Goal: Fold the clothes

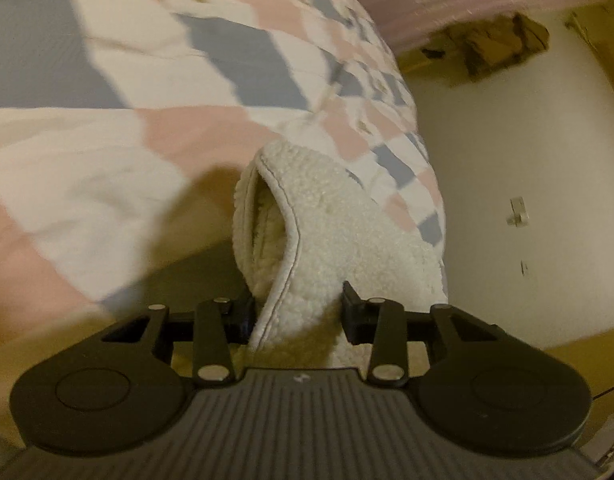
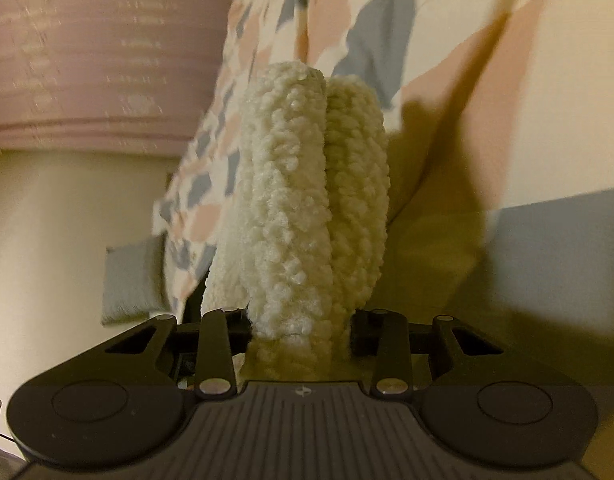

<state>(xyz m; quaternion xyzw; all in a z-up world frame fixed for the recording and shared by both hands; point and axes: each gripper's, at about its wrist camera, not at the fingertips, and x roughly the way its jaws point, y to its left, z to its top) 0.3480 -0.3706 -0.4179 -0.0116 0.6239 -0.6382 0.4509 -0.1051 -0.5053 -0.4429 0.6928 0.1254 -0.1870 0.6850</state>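
Fleece garment (image 1: 327,232), cream and nubbly with a stitched hem, hangs pinched at two places: the left gripper (image 1: 297,312) has its jaws clamped on the hemmed edge, the right gripper (image 2: 301,320) has its jaws clamped on a bunched fold (image 2: 307,200). Behind it lies a patchwork quilt (image 1: 167,92) of pink, grey and white on the bed. Beyond are a pale wall (image 1: 507,160), a pink striped surface (image 2: 99,60) and a small grey cushion (image 2: 131,280).

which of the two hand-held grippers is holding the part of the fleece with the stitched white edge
The left hand-held gripper: its piece of fleece shows a smooth stitched trim curving along it. The right hand-held gripper grips only bunched, fluffy folds with no trim visible.
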